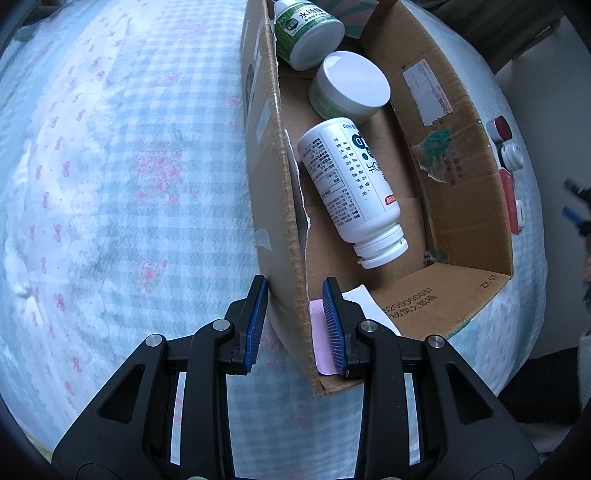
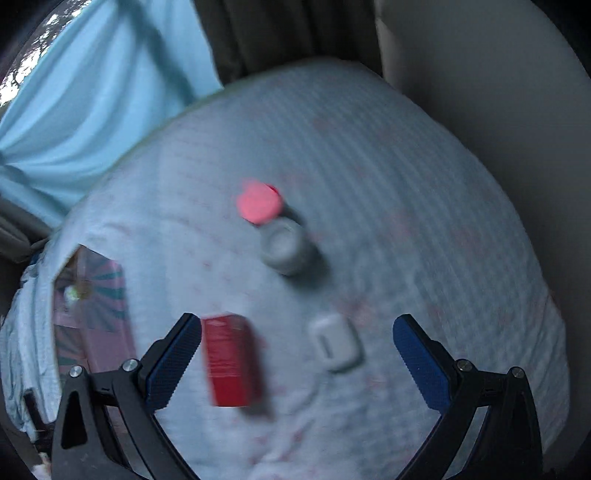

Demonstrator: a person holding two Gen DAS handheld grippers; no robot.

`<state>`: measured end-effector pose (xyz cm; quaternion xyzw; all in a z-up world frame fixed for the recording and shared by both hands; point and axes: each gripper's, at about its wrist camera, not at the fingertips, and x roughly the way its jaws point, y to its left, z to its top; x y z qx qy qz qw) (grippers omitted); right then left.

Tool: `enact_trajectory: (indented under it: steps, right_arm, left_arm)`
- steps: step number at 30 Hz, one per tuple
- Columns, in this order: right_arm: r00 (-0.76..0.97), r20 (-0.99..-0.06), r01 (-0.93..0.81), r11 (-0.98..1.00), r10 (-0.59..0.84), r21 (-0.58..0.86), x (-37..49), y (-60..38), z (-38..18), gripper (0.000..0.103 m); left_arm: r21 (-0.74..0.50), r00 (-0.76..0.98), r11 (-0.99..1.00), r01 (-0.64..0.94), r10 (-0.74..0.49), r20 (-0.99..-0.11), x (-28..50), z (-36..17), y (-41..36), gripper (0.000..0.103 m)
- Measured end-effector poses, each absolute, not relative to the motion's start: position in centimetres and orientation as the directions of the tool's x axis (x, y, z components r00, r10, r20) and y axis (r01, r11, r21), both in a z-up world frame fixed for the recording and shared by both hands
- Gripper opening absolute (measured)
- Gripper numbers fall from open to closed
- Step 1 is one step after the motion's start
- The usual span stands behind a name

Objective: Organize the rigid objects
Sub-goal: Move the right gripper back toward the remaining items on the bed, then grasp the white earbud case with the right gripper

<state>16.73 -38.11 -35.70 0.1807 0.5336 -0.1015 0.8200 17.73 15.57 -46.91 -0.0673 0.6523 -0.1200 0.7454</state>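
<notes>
My left gripper [image 1: 295, 321] is closed on the near wall of a cardboard box [image 1: 280, 206], one finger outside, one inside. In the box lie a white pill bottle [image 1: 351, 188], a round white-lidded jar [image 1: 349, 86] and a green-labelled bottle [image 1: 306, 33]. My right gripper [image 2: 295, 354] is open wide above the bed. Between its fingers lie a red box [image 2: 229, 360] and a small white case [image 2: 334, 345]. Beyond them stand a grey-capped bottle [image 2: 286, 249] and a red-capped bottle [image 2: 258, 203]. The right view is blurred.
A checked blue-and-white bedspread [image 1: 122, 177] with pink bows covers the bed. A pink sheet [image 1: 321, 336] and white paper lie inside the box near my finger. A light blue curtain [image 2: 92, 85] hangs beyond the bed. The box corner [image 2: 92, 295] shows at left.
</notes>
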Motion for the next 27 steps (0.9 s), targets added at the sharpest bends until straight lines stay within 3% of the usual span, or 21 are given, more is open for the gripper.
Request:
enact_trajectory:
  steps: [2, 7, 14, 20, 21, 27]
  right_arm:
    - [0.406, -0.914, 0.363, 0.914, 0.019, 0.18, 15.7, -38.6, -38.2, 0.103]
    - [0.405, -0.914, 0.29, 0.949, -0.008, 0.12, 14.3, -37.4, -42.6, 0.086]
    - [0.444, -0.892, 0.138, 0.99, -0.08, -0.02, 14.4, -36.0, -45.6, 0.064]
    - [0.456, -0.888, 0.088, 0.996, -0.064, -0.027, 15.1, -36.6, -46.8, 0.049]
    - [0.46, -0.886, 0.076, 0.997, -0.062, -0.03, 15.0, -36.5, -46.7, 0.042]
    - [0.45, -0.892, 0.062, 0.998, -0.049, -0.023, 14.9, -36.2, -46.8, 0.041]
  left_arm:
    - [-0.253, 0.12, 0.964, 0.083, -0.261, -0.958, 17.7, -46.9, 15.5, 0.028]
    - [-0.237, 0.125, 0.969, 0.072, -0.244, -0.962, 17.5, -46.8, 15.2, 0.028]
    - [-0.234, 0.145, 0.971, 0.048, -0.238, -0.96, 17.3, -46.8, 15.0, 0.028]
    - [-0.226, 0.158, 0.974, 0.028, -0.227, -0.961, 17.0, -46.8, 15.1, 0.028]
    - [-0.221, 0.159, 0.975, 0.024, -0.222, -0.962, 16.9, -46.8, 15.1, 0.028]
    - [-0.211, 0.163, 0.978, 0.006, -0.209, -0.964, 16.8, -46.8, 14.9, 0.028]
